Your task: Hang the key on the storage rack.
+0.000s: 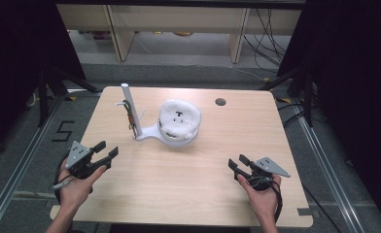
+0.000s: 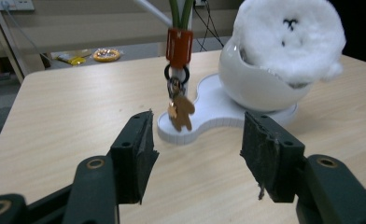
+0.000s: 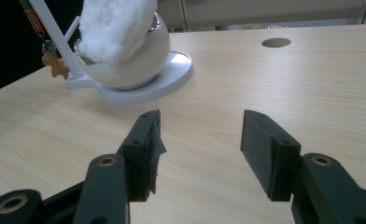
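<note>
**Both tools empty, and the keychain and plush look parked on the stand**

Both of your tools are sitting low near your edge of the bench with nothing in them. Your left tool (image 1: 107, 150) has its jaws spread wide, and the left gripper view shows bare wood between the pads. Same story for your right tool (image 1: 238, 162): jaws apart, only bench between them.

So where's the stuff? The white stand (image 1: 147, 134) is out in the middle of the bench (image 1: 188, 194), well apart from both tools. Its upright post (image 1: 131, 109) has a small gingerbread-man keychain (image 2: 181, 112) hanging off it on a ring, under an orange clip (image 2: 179, 45). It dangles just above the flat base and I can't tell if it touches it. Next to the post, the stand's round white bowl (image 2: 251, 84) holds a fluffy white plush (image 1: 179, 116) with a tiny face, sitting on top and bulging over the rim.

My read on progress: with the keychain hung, the plush seated in the bowl and both your tools off everything, this looks like either the tidy end of a placing job or the very start of a picking one. Since your left tool points straight at the keychain, I'd guess that's your nearest target if anything's left. Nothing loose is lying on the bench, so there's no obvious leftover piece waiting to be put away.
</note>
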A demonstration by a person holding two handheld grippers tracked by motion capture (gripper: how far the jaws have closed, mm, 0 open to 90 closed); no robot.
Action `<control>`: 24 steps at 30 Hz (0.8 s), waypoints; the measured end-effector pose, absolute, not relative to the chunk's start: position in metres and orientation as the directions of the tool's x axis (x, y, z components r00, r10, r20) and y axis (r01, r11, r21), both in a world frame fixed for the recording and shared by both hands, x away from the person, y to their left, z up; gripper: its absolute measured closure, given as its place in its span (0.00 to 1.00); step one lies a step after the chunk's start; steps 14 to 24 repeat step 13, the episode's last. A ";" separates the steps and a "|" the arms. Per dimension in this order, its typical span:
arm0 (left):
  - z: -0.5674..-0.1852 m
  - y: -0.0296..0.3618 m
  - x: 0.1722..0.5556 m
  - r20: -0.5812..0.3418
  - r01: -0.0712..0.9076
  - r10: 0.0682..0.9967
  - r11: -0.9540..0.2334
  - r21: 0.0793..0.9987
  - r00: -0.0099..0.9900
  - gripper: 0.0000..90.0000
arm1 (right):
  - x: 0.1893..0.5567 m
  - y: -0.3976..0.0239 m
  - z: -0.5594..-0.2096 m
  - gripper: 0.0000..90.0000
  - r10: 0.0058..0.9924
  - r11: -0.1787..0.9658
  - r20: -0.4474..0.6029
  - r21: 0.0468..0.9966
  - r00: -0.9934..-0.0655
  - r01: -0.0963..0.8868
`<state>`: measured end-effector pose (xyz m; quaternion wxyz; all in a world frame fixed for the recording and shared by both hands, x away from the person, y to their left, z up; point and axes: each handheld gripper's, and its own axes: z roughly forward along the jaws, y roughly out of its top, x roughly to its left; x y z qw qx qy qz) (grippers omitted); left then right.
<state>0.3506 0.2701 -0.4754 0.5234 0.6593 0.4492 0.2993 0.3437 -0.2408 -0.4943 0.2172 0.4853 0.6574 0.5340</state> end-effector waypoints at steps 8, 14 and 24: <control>-0.509 0.272 0.340 -0.109 0.297 0.914 -0.013 0.955 0.391 0.46 | 0.342 -0.249 -0.503 0.52 0.889 -0.042 0.224 0.908 -0.399 0.417; -0.516 0.270 0.338 -0.115 0.300 0.912 -0.009 0.954 0.393 0.43 | 0.342 -0.251 -0.507 0.50 0.885 -0.052 0.235 0.909 -0.403 0.414; -0.516 0.270 0.338 -0.115 0.300 0.912 -0.009 0.954 0.393 0.43 | 0.342 -0.251 -0.507 0.50 0.885 -0.052 0.235 0.909 -0.403 0.414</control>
